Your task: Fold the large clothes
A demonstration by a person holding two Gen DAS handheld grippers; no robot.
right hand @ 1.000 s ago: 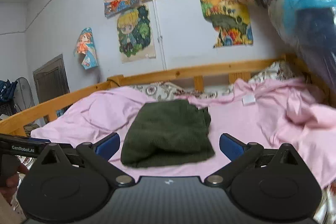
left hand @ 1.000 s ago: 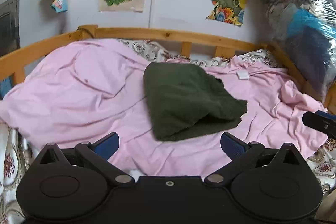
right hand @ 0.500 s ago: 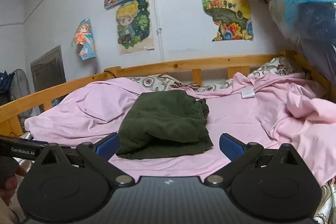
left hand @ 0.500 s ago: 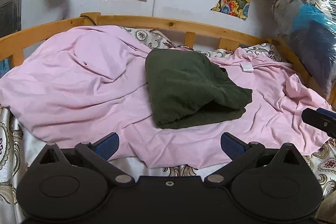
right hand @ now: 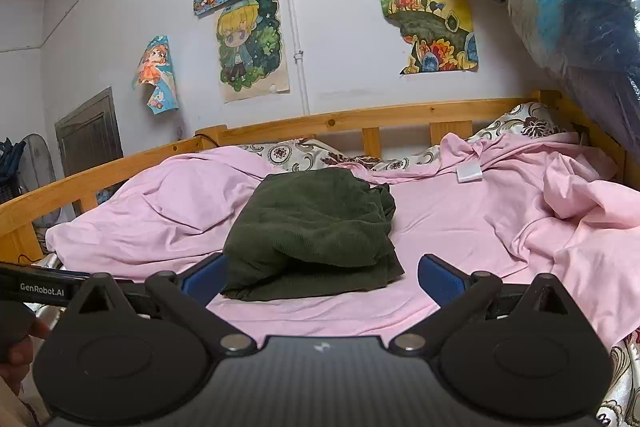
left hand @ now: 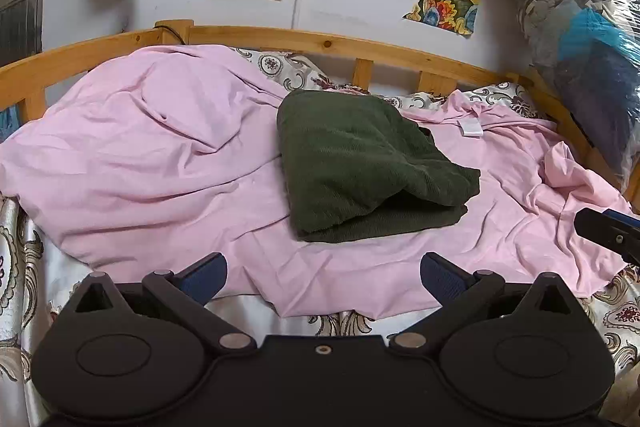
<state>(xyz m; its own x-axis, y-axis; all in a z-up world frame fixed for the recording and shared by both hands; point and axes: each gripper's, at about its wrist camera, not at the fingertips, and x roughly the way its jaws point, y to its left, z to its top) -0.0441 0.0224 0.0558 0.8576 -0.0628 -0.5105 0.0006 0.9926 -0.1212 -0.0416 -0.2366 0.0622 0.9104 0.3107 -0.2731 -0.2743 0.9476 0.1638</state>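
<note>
A folded dark green garment [left hand: 360,163] lies on a large rumpled pink cloth [left hand: 160,155] spread over the bed. It also shows in the right wrist view [right hand: 316,231], on the same pink cloth [right hand: 460,227]. My left gripper [left hand: 323,277] is open and empty, held back from the pink cloth's front edge. My right gripper [right hand: 323,277] is open and empty, just in front of the green garment. The right gripper's tip shows at the right edge of the left wrist view [left hand: 608,233].
A wooden bed rail [left hand: 360,47] runs along the back and both sides. A patterned bedsheet [left hand: 24,267] shows under the pink cloth. A plastic bag of clothes [left hand: 580,39] hangs at the right. Posters [right hand: 248,47] cover the wall.
Both grippers have drawn back from the bed and risen a little, still open. The green garment and pink cloth lie as before.
</note>
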